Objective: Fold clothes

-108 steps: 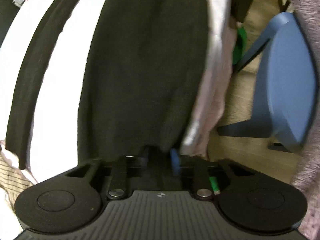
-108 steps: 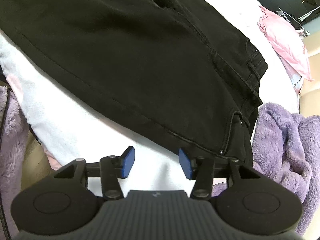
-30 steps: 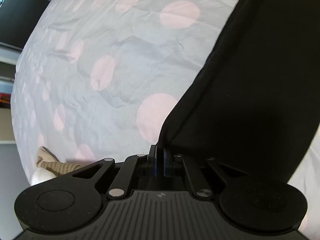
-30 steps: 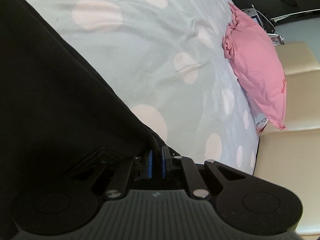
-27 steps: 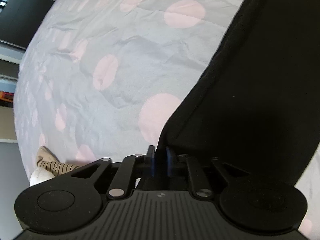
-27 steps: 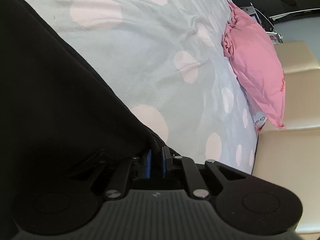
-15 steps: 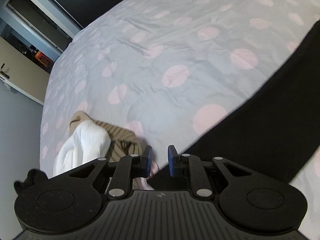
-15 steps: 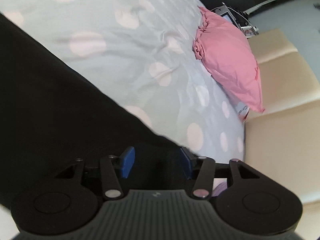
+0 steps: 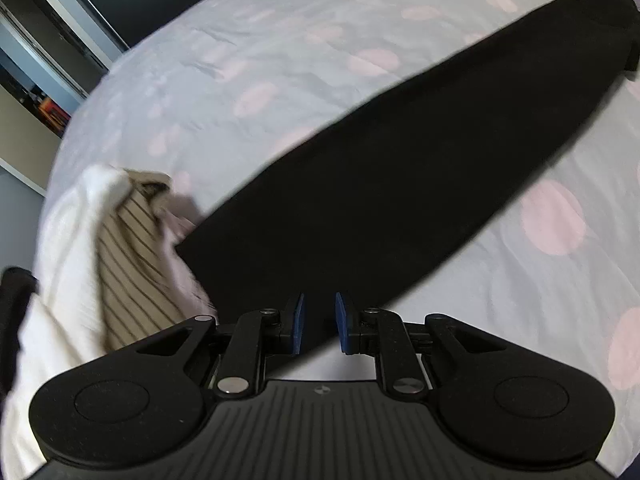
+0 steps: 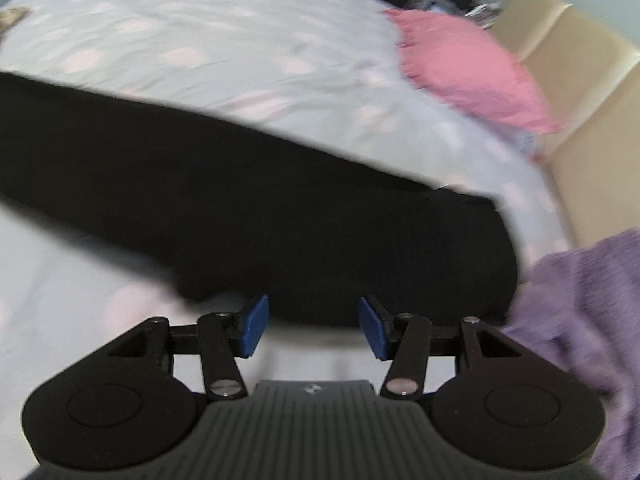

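Black trousers lie folded lengthwise in a long strip across the polka-dot bed cover. In the left wrist view the strip runs from just ahead of my left gripper to the far right. That gripper is open, its blue pads a small gap apart, holding nothing. In the right wrist view the wider waist end of the trousers lies just ahead of my right gripper. Its fingers stand wide open and empty.
A heap of white and beige striped clothes lies at the left, touching the trousers' end. A purple fleece garment sits at the right, a pink pillow beyond it against a beige headboard.
Both grippers opened and let go of the black trousers, then drew back. The trousers now lie flat on the bed as a long folded strip.
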